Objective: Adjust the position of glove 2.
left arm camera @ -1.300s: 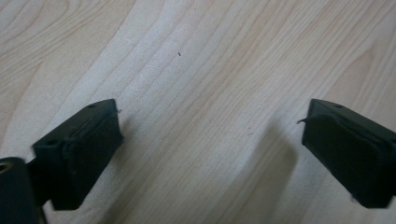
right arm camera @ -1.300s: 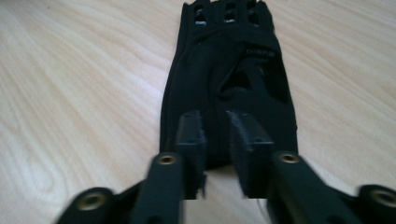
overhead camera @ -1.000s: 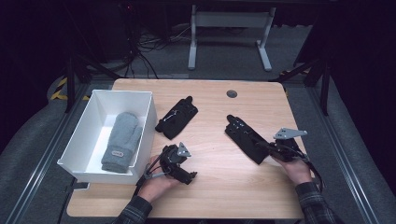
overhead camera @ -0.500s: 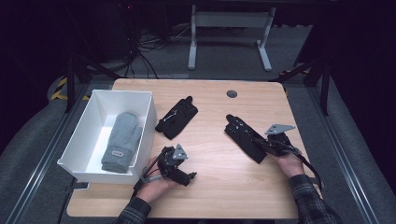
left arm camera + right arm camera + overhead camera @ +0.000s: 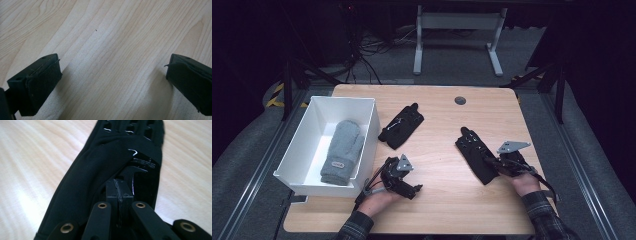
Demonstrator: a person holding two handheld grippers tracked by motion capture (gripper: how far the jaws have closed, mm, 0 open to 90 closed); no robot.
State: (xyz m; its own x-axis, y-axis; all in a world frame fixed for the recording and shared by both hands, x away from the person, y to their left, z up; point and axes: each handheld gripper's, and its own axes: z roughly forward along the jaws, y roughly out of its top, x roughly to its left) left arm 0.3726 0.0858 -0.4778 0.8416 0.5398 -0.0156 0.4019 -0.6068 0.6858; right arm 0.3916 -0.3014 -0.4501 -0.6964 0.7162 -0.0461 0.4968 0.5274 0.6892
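Observation:
A black glove (image 5: 474, 152) lies flat on the right half of the wooden table (image 5: 442, 210), fingers pointing away. My right gripper (image 5: 493, 165) is at its cuff end. In the right gripper view the two jaws (image 5: 119, 190) stand pressed together on top of the glove (image 5: 100, 170); I cannot see any fabric pinched between them. My left gripper (image 5: 412, 189) rests near the front of the table beside the white bin. Its jaws (image 5: 112, 82) stand wide apart over bare wood. A second black glove (image 5: 401, 127) lies in the middle of the table.
A white bin (image 5: 319, 187) stands at the table's left edge with a grey mitten (image 5: 342, 150) in it. A round cable hole (image 5: 460, 100) sits near the far edge. A metal frame stands on the floor beyond the table.
My right hand has shifted slightly left, bringing its gripper over the cuff of the right-hand black glove. The left gripper and both gloves have stayed in place.

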